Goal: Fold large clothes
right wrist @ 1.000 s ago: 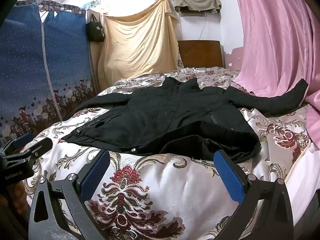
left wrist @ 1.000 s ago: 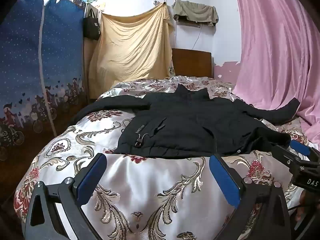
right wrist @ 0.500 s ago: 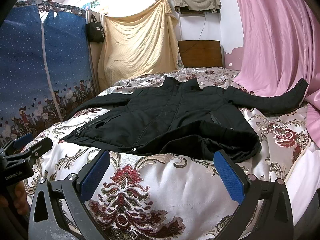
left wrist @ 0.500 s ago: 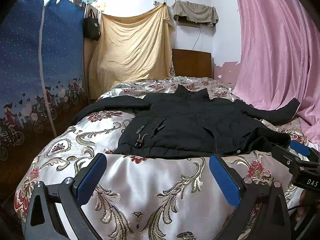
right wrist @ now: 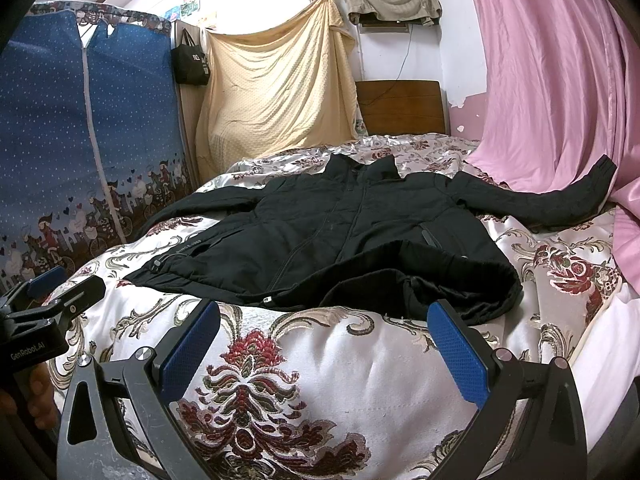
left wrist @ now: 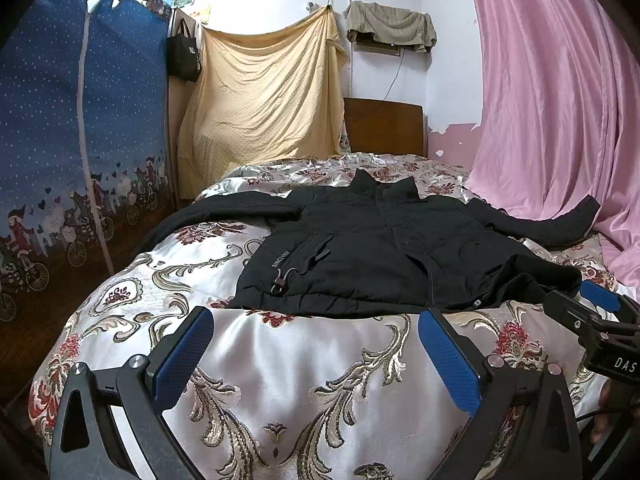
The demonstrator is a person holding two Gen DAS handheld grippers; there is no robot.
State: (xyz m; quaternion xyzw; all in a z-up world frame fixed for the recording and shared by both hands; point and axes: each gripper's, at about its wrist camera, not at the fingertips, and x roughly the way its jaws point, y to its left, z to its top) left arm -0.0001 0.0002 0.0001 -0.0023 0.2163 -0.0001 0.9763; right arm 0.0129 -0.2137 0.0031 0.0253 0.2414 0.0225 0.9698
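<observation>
A black padded jacket point(left wrist: 376, 252) lies front up on the bed, collar toward the headboard, both sleeves spread out; it also shows in the right wrist view point(right wrist: 340, 232). Its near right hem corner is rumpled and turned up point(right wrist: 440, 280). My left gripper point(left wrist: 316, 344) is open and empty, held above the quilt just short of the jacket's hem. My right gripper point(right wrist: 324, 336) is open and empty, just short of the rumpled hem. Each gripper shows at the edge of the other's view: the right one point(left wrist: 592, 320), the left one point(right wrist: 48, 296).
The bed carries a shiny floral quilt point(left wrist: 280, 392). A blue fabric wardrobe point(left wrist: 60, 160) stands along the left. A pink curtain point(left wrist: 552, 100) hangs on the right and touches the right sleeve's cuff. A yellow cloth point(left wrist: 260, 100) and wooden headboard point(left wrist: 384, 128) are at the back.
</observation>
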